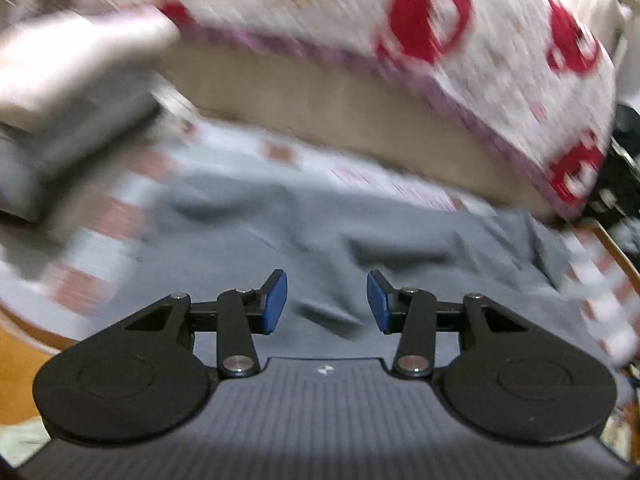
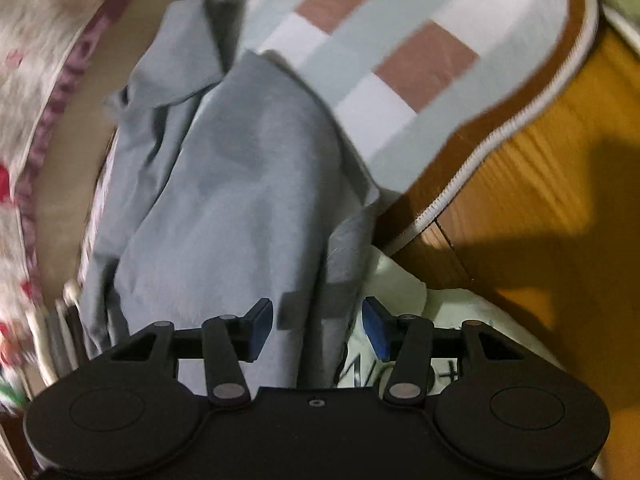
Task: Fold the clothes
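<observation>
Both tongs angle downward over the grey garment (image 2: 224, 184), which lies rumpled on a checked mat (image 2: 400, 60). Left tongs (image 1: 327, 302) stand parted and empty above it. Right tongs (image 2: 318, 330) stand parted, cloth between the pads, unpinched. Writing on a pale sheet (image 2: 400, 292) is unreadable.

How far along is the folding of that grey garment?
Partly done: the grey garment lies doubled over but rumpled on the checked mat. Nothing is in hand; the left gripper and right gripper are open above it. Smoothing and final folds remain.
</observation>
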`<move>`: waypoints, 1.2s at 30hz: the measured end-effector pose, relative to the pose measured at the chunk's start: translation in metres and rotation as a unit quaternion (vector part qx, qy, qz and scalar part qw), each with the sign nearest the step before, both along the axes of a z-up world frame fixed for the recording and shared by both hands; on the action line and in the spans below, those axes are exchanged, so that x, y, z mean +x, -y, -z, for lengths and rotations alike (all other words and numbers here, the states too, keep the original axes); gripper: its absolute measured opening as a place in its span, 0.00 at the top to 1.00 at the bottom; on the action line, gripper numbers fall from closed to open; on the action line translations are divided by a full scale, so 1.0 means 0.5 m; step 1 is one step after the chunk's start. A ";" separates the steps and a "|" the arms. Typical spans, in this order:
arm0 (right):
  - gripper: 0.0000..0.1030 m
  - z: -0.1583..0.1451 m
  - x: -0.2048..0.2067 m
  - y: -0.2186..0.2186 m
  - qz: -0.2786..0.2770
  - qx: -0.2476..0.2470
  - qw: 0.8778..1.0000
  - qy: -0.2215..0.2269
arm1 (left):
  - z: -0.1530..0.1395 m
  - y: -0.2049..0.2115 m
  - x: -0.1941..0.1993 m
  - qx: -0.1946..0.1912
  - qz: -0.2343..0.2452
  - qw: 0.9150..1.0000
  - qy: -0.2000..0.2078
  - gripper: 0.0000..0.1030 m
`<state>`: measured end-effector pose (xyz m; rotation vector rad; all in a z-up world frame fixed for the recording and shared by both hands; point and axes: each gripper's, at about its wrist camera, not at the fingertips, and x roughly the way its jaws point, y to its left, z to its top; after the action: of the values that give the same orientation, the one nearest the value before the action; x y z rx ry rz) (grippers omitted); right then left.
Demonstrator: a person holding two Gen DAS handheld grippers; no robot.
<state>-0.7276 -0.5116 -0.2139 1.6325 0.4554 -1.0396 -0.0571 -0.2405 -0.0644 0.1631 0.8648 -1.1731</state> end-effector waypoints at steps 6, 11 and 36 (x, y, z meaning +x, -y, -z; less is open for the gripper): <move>0.93 -0.067 0.089 -0.018 -0.135 -0.210 0.964 -0.094 | 0.079 0.260 -0.207 0.060 0.196 0.979 0.010 0.59; 0.93 -0.203 0.225 -0.066 -0.270 -0.342 0.894 -0.108 | 0.094 0.371 -0.417 0.024 0.321 0.946 -0.035 0.58; 0.62 -0.223 0.491 -0.152 -0.463 -0.333 0.801 -0.182 | 0.195 0.445 -0.508 0.015 0.373 0.909 -0.186 0.99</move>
<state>-0.4819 -0.4358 -0.1024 0.4261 0.9010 -0.6098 -0.3111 -0.4629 -0.1621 0.3192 1.2055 -1.9502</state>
